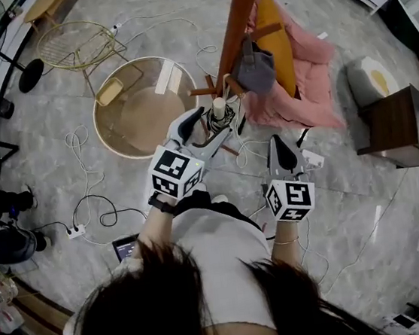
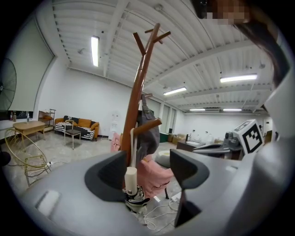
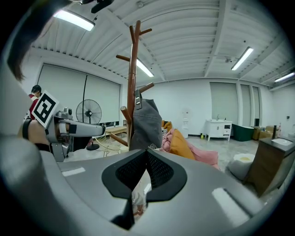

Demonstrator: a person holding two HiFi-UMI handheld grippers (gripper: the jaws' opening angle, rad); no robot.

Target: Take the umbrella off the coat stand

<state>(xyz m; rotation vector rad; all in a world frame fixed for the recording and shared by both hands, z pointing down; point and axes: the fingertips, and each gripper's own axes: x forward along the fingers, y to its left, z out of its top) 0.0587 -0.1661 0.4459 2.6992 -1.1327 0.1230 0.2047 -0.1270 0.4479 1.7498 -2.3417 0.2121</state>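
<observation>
The brown wooden coat stand (image 1: 241, 22) rises ahead of me, and a grey bag (image 1: 254, 70) hangs on one of its pegs. Low on the stand (image 2: 136, 101) the folded umbrella (image 1: 220, 112) hangs by a strap from a peg, white handle uppermost. My left gripper (image 1: 212, 127) is level with it. In the left gripper view the handle (image 2: 131, 179) shows between the wide-open jaws (image 2: 147, 170), nearer the left pad, with no pad pressing on it. My right gripper (image 1: 281, 143) hangs back to the right of the stand, its jaws (image 3: 146, 154) shut on nothing.
A round glass table (image 1: 141, 107) and a gold wire chair (image 1: 73, 43) stand left of the coat stand. Pink cloth with an orange cushion (image 1: 297, 76) lies right of it. Cables (image 1: 93, 207) trail over the floor. A dark wooden cabinet (image 1: 397, 125) is at the right.
</observation>
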